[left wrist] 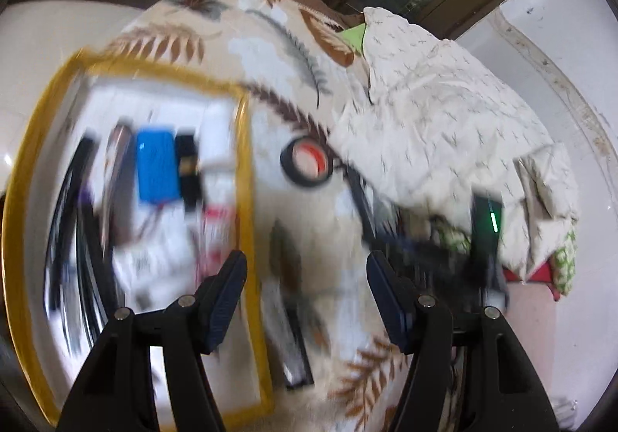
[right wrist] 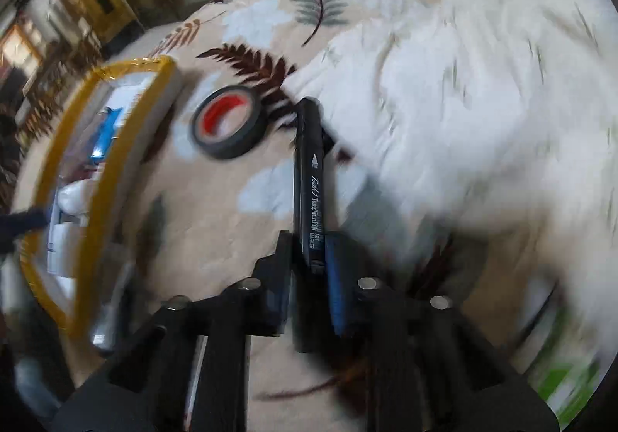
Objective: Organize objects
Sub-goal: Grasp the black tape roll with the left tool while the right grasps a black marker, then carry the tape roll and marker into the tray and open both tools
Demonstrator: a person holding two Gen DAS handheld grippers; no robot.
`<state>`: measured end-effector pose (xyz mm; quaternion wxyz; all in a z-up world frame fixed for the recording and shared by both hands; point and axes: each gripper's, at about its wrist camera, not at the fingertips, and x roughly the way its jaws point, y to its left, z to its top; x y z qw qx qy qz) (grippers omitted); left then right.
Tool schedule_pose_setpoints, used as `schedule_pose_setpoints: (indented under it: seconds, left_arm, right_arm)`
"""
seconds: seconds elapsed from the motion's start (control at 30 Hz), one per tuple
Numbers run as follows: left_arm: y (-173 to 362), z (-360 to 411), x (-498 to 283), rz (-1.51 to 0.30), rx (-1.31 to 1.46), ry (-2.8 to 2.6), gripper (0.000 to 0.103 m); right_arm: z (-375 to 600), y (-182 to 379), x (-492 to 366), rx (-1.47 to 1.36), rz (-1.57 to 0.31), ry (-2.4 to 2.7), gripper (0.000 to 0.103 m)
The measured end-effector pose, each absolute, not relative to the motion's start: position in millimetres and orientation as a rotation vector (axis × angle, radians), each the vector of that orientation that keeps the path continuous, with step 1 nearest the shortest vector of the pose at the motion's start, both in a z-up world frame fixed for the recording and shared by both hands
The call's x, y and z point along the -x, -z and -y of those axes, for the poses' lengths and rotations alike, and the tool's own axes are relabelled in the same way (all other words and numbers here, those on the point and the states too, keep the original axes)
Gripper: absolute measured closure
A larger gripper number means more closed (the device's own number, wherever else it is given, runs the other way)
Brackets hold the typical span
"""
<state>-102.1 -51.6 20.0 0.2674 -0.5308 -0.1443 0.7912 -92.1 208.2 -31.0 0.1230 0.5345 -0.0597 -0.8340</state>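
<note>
My right gripper (right wrist: 307,243) is shut on a black marker (right wrist: 309,177) and holds it above the leaf-print blanket (right wrist: 216,216). A black tape roll (right wrist: 228,127) with a red core lies on the blanket left of the marker; it also shows in the left wrist view (left wrist: 307,161). My left gripper (left wrist: 307,266) is open and empty, over the blanket beside a white box (left wrist: 247,200) with a yellow rim. The box holds a blue block (left wrist: 158,167), a black item and cables. A dark flat object (left wrist: 295,343) lies between my left fingers.
A crumpled white quilt (left wrist: 444,131) covers the right side of the bed. The right gripper's body with a green light (left wrist: 490,223) shows in the left wrist view. White floor lies beyond the bed edges. Both views are blurred.
</note>
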Motion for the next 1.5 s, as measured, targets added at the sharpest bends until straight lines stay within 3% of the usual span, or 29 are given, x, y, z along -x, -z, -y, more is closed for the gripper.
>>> schedule_pose_setpoints:
  seconds: [0.2,0.3,0.43,0.53,0.6,0.83,0.93,1.27,1.4,1.5]
  left_arm:
    - [-8.2,5.8,159.6,0.288,1.537,-2.117,0.04]
    - [3.6,-17.8,185.6,0.286,1.603,-2.066,0.041]
    - [11.7,-49.1,210.4,0.138,1.618,-2.141,0.045]
    - [29.9,-60.6,223.2,0.066,1.694,-2.117,0.058]
    - [41.8,-59.4,225.7,0.025,1.748,-2.118,0.074]
    - [49.3,-74.1,213.4,-0.248,1.678,-2.201,0.075]
    - [47.7,-80.7,202.6,-0.346,1.628,-2.212,0.091]
    - [14.1,-5.1,133.4,-0.058,1.574,-2.216,0.091]
    - [-13.7,32.9,107.9,0.054,1.516,-2.244,0.091]
    - [-33.7,66.8,99.6,0.147,1.473,-2.264,0.091]
  right_arm:
    - [-196.1,41.9,46.1,-1.54,0.5,2.428,0.087]
    - [-190.7,46.2,32.4,-1.533,0.604,2.458,0.087]
    - [-197.8,50.8,37.8,-1.518,0.697,2.42,0.087]
    - [-201.8,52.9,42.0,-1.507,0.739,2.399,0.088]
    - [-202.6,54.1,42.7,-1.499,0.763,2.395,0.087]
    - [-202.0,55.8,39.2,-1.474,0.785,2.4,0.087]
    - [-200.4,54.8,38.9,-1.475,0.773,2.412,0.087]
    - [-197.7,55.2,41.7,-1.485,0.798,2.425,0.087]
    - [-199.5,57.9,41.8,-1.404,0.999,2.32,0.088]
    - [-184.9,44.7,37.0,-1.359,0.988,2.309,0.088]
